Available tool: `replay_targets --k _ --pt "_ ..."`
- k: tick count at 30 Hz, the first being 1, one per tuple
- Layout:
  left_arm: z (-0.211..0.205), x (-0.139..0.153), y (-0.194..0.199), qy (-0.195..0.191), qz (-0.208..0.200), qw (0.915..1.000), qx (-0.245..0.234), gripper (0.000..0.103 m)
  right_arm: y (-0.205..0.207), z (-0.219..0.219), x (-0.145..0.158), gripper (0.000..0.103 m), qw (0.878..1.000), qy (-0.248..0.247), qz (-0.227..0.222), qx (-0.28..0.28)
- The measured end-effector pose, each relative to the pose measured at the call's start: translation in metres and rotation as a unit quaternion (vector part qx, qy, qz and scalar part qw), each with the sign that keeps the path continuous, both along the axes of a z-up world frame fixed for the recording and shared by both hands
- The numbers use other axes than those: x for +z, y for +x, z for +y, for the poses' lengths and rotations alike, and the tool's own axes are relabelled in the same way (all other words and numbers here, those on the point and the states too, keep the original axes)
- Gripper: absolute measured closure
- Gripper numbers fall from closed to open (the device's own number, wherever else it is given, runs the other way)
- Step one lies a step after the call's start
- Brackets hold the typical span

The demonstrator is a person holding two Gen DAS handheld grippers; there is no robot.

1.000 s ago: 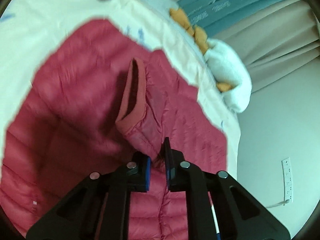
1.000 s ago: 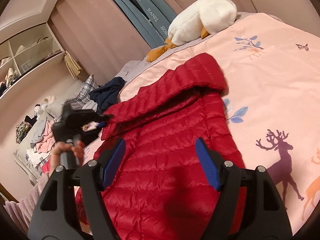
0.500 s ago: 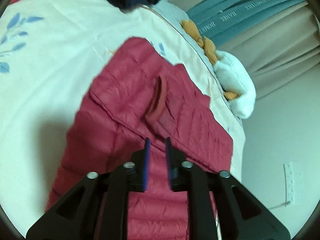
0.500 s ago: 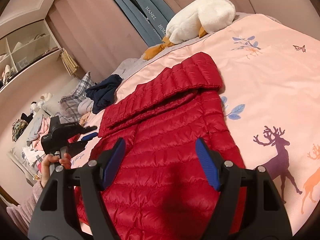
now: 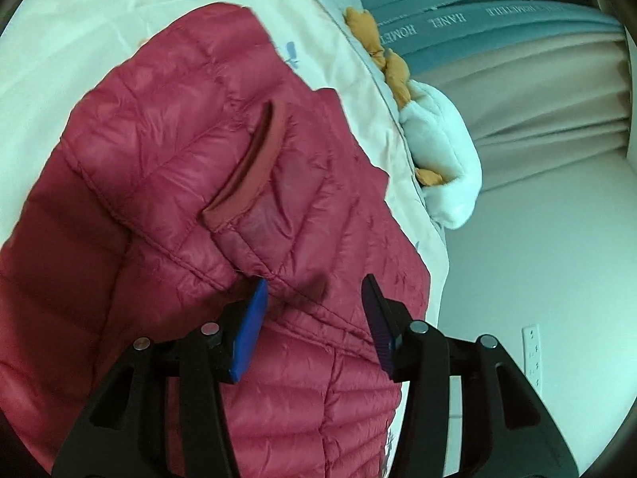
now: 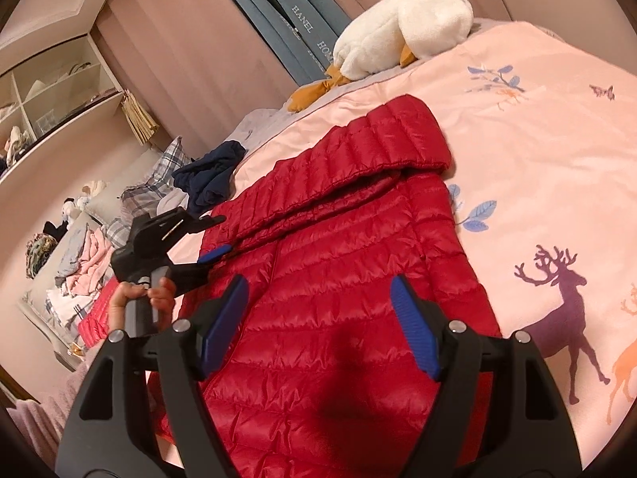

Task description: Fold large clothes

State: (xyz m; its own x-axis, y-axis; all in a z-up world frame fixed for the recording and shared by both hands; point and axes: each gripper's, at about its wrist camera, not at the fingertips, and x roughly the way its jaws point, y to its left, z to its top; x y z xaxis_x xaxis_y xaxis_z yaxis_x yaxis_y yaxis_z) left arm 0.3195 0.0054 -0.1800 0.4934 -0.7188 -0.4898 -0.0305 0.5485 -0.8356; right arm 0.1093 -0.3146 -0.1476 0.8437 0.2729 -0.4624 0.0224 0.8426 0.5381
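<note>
One red jacket [image 6: 342, 279] flat on the near bed [image 6: 557, 127], one sleeve folded across, left gripper [image 5: 314, 298] jaws opening, seemingly clear of fabric, right gripper [image 6: 318, 298] apart above it, one plush goose [image 6: 402, 28] far.

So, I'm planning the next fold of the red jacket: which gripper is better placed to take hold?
Probably the right gripper: its jaws are wide apart, empty, above the red jacket's body. The left gripper is beside the folded sleeve, with its jaws opening and nothing gripped.

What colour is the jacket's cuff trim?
Dull dark red cuff trim, clearest in the left wrist view.
</note>
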Motion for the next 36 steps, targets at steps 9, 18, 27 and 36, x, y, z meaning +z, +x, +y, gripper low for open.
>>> replay_targets --k 9,18,27,36 --pt "0.009 -0.008 -0.001 -0.025 0.0 0.9996 0.014 0.053 0.001 0.0 -0.003 0.027 1.0 0.004 0.0 0.007" --pt "0.011 -0.012 0.016 -0.084 0.007 0.996 0.032 0.045 0.002 0.006 -0.005 0.027 1.0 0.0 0.005 0.012" --pt "0.007 -0.013 0.023 -0.063 0.007 0.9964 0.055 0.094 0.004 0.009 -0.001 0.027 1.0 -0.018 0.01 0.008" --pt "0.026 0.03 -0.014 0.052 -0.056 0.9956 0.054 0.096 0.01 0.017 0.004 0.027 1.0 -0.021 0.008 0.016"
